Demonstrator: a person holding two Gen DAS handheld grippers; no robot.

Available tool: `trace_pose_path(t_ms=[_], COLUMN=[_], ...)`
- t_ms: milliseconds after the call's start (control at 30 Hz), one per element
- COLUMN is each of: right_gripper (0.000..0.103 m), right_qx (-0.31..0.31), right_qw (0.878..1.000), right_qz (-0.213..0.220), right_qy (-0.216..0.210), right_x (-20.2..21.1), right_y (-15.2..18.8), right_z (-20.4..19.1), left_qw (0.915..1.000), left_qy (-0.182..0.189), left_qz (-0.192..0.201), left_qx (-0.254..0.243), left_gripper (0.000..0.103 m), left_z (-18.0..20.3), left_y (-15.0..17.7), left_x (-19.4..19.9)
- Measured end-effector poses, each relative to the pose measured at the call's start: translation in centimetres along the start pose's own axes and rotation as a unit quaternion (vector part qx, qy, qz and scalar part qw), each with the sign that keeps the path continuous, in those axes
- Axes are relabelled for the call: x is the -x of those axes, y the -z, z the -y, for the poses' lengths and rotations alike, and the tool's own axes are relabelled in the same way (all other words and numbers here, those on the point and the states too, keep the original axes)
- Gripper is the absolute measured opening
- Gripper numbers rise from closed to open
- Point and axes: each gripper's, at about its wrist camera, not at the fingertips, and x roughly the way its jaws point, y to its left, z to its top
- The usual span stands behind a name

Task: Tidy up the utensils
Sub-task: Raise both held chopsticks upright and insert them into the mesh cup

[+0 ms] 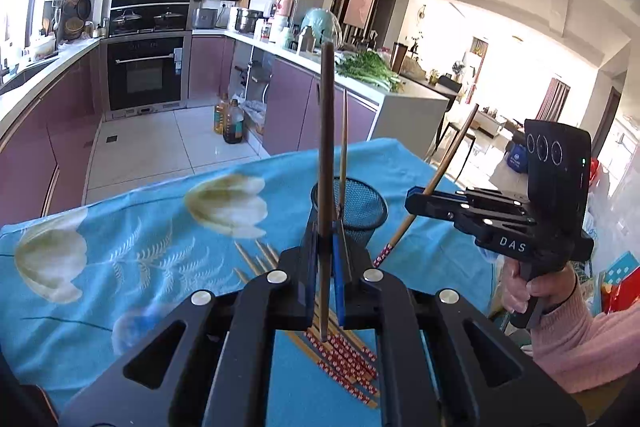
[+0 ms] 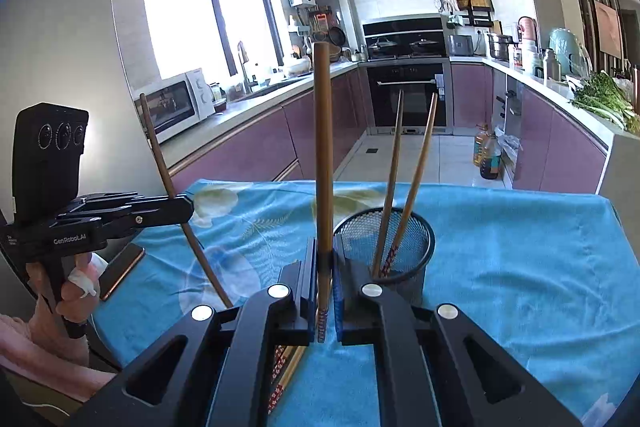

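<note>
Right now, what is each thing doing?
Left hand-held gripper: shut on a dark chopstick.
Right hand-held gripper: shut on a brown chopstick.
Mesh cup: upright, two chopsticks inside.
Chopstick pile: lying flat on the blue cloth.

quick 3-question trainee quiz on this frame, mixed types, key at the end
1. True or false: the left gripper is shut on a chopstick.
2. How many chopsticks already stand in the mesh cup? A) none B) two C) five
3. What does the right gripper hold, and where are the remaining chopsticks?

Key:
1. True.
2. B, seen in the right wrist view.
3. One chopstick, held roughly upright; the rest lie on the blue floral tablecloth below the grippers.
</note>
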Motion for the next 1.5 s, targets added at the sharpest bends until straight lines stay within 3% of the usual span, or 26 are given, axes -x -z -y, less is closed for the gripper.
trace_pose_path(t_ms=[633, 900, 1233, 1500], right_gripper=[0.006, 0.006, 0.006, 0.006], right_qx=[0.022, 0.016, 0.003, -0.013], right_qw=[0.997, 0.997, 0.999, 0.998], right_qz=[0.074, 0.065, 0.013, -0.046], right_qy=[0.017, 0.029, 0.038, 0.036], right_x=[2.4, 0.4, -2.4, -4.8], right_y=[-5.9, -6.3, -4.5, -3.3], right_z=[0.8, 1.6, 2.5, 3.6], left_qw=[0.9968, 0.9965, 0.9989, 0.9953], left_qy=[0.021, 0.022, 0.011, 0.007], left_qz=[0.071, 0.076, 0.009, -0.058], left_qx=[-0.029, -0.024, -0.044, -0.077], left_gripper=[0.008, 0.008, 0.008, 0.008], left_z=[3.2, 4.3, 3.8, 4.4], left_y=[-8.3, -10.1, -8.9, -6.3], left_x=[-0.7, -2.6, -6.6, -10.0])
